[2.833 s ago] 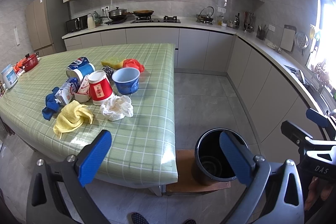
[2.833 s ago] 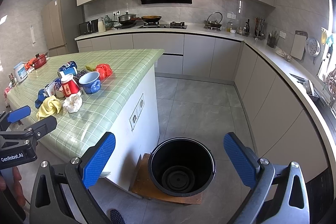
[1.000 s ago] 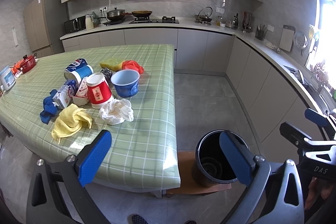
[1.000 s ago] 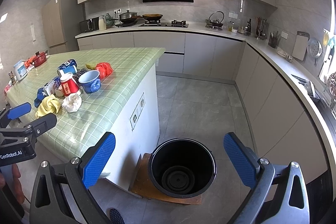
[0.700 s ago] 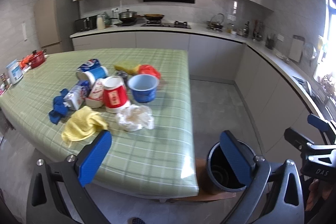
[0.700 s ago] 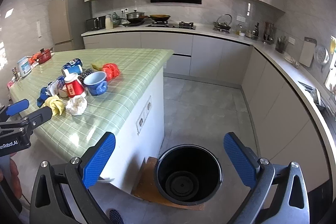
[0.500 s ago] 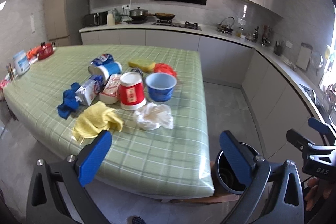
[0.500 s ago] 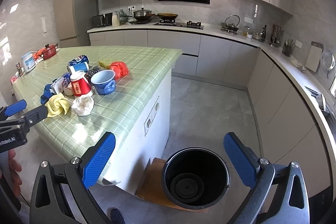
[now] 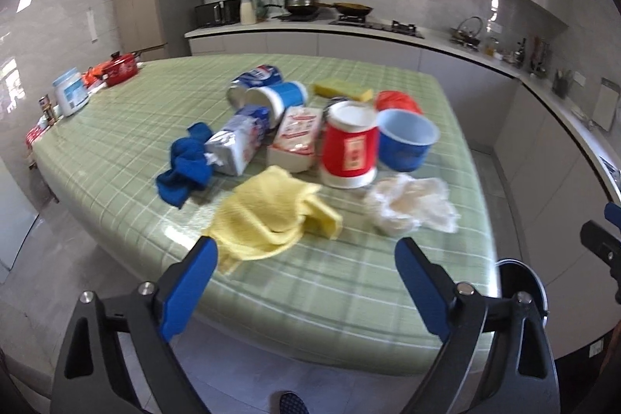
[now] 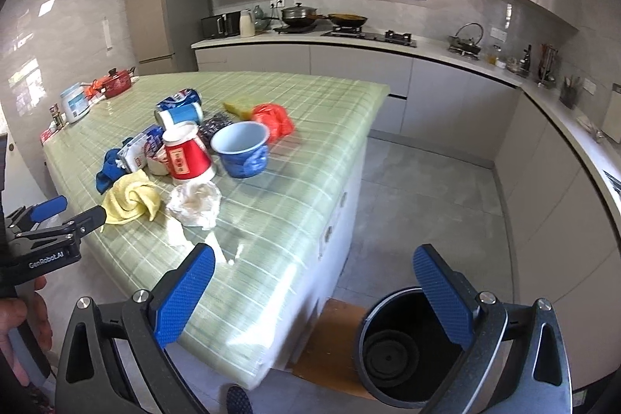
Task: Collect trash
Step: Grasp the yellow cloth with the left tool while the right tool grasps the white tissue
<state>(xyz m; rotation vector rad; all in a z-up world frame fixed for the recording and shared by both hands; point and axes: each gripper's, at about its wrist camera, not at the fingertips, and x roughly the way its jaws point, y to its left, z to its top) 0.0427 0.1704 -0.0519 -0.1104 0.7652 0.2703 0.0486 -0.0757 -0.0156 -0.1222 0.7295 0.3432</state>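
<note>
While spread wide and holding nothing, left gripper (image 9: 302, 282) above table edge (image 9: 349, 297); yellow cloth (image 9: 271, 216) just ahead, crumpled wrapper (image 9: 411, 206) ahead-right. Right gripper (image 10: 314, 288) likewise released, empty; black bin (image 10: 403, 348) below, toward its right finger.
</note>
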